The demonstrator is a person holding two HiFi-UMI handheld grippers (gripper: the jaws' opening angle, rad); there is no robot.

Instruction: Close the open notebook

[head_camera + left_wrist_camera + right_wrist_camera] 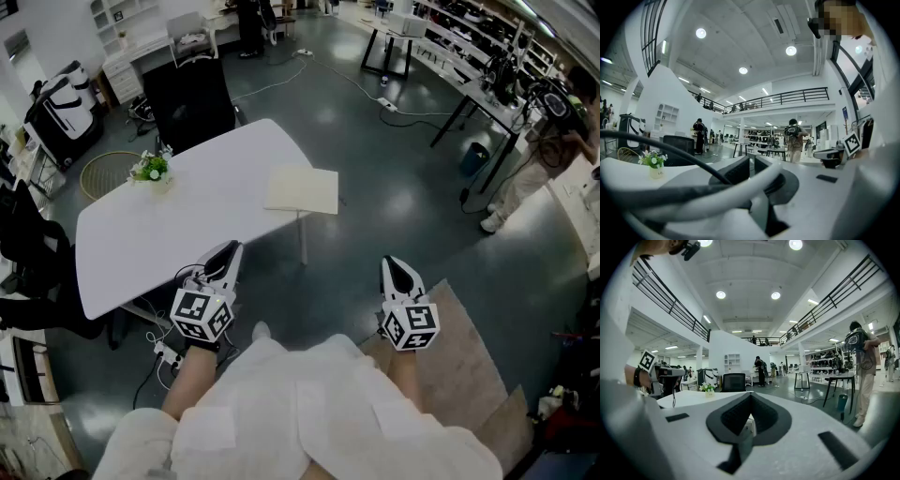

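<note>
The cream notebook lies flat at the right-hand edge of the white table, its corner a little past the rim. Whether it is open I cannot tell from here. My left gripper hovers at the table's near edge, well short of the notebook, with nothing in it. In its own view the left gripper has its dark pads almost touching. My right gripper hangs over the floor to the right of the table, shut and empty. In its own view the right gripper has its pads meeting in a point.
A small pot of flowers stands on the table's far left. A black chair sits behind the table. Cables and a power strip lie on the floor under the near edge. A person stands by desks at the right.
</note>
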